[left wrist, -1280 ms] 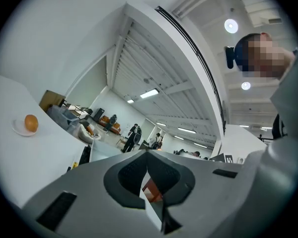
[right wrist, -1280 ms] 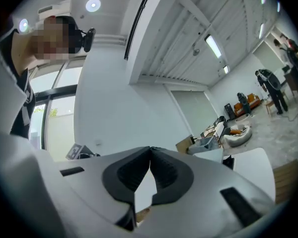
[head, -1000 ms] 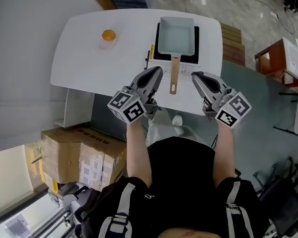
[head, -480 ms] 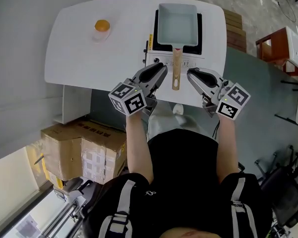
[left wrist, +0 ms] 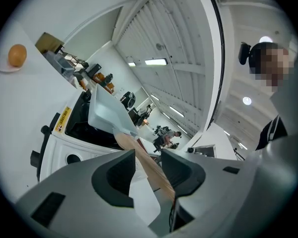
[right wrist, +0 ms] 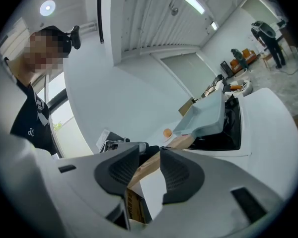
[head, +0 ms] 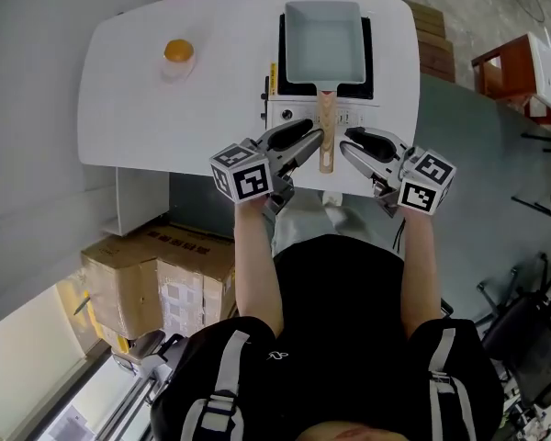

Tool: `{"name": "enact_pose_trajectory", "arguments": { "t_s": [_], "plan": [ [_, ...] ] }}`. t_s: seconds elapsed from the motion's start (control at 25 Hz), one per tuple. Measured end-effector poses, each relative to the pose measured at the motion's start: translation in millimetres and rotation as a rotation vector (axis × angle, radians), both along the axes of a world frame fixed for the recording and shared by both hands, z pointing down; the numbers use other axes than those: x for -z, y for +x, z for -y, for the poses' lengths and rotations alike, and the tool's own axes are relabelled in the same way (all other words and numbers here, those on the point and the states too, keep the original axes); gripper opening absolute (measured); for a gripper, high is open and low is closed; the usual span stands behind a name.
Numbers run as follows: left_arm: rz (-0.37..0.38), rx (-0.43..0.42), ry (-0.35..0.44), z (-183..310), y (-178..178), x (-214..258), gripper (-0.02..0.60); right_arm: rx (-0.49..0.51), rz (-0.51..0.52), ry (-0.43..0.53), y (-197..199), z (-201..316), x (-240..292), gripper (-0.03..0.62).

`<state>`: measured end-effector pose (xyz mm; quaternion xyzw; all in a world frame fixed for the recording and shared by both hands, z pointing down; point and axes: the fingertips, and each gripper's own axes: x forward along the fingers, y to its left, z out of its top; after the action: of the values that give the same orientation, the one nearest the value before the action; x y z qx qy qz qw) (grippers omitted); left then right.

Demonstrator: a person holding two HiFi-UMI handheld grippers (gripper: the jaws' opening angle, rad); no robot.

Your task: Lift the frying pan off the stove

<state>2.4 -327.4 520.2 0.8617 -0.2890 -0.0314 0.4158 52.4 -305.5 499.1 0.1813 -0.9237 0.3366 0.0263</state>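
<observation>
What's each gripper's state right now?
Left gripper: open, jaws just been opening; frying pan handle shows in the gap, ungripped.
Right gripper: open, jaws just been opening; same handle in the gap, ungripped.

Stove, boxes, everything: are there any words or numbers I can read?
No text here is clear enough to read.
Yellow sticker on the stove: dark print, too small to read.
Stove's front panel: tiny marks by the knobs, too small to read.
Cardboard boxes: printed labels, too blurred to read.
Marker cubes: black-and-white square patterns, not words.
</observation>
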Motion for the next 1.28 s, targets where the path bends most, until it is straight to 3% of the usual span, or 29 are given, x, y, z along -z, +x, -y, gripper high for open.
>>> {"name": "enact_pose_trajectory", "arguments": {
  "t_s": [0.2, 0.24, 0.32, 0.92, 1.28],
  "plan": [
    [-0.051, -0.019, -0.039, 5.8, 3.2, -5.5, 0.179, 0.043, 0.012, -0.063, -6.8, -6.6, -13.6, 0.144],
    [-0.061, -0.027, -0.046, 6.1, 4.6, -6.6, 0.179, 0.064, 0.022, -0.081, -9.9, -9.7, -15.9, 0.195],
    [-0.081, -0.056, -0.06, 4.1, 8.8, -8.3, 0.179, 0.105, 0.041, -0.116, -16.1, -16.2, -19.6, 0.235],
    [-0.202, -0.132, -0.142, 3.7, 25.6, -15.7, 0.179, 0.174, 0.095, -0.212, -40.6, -24.7, -35.4, 0.235],
    [-0.31, -0.155, -0.197, 5.4, 31.1, -18.9, 0.179, 0.196, 0.085, -0.218, -40.9, -24.6, -34.3, 0.225]
  ]
}}
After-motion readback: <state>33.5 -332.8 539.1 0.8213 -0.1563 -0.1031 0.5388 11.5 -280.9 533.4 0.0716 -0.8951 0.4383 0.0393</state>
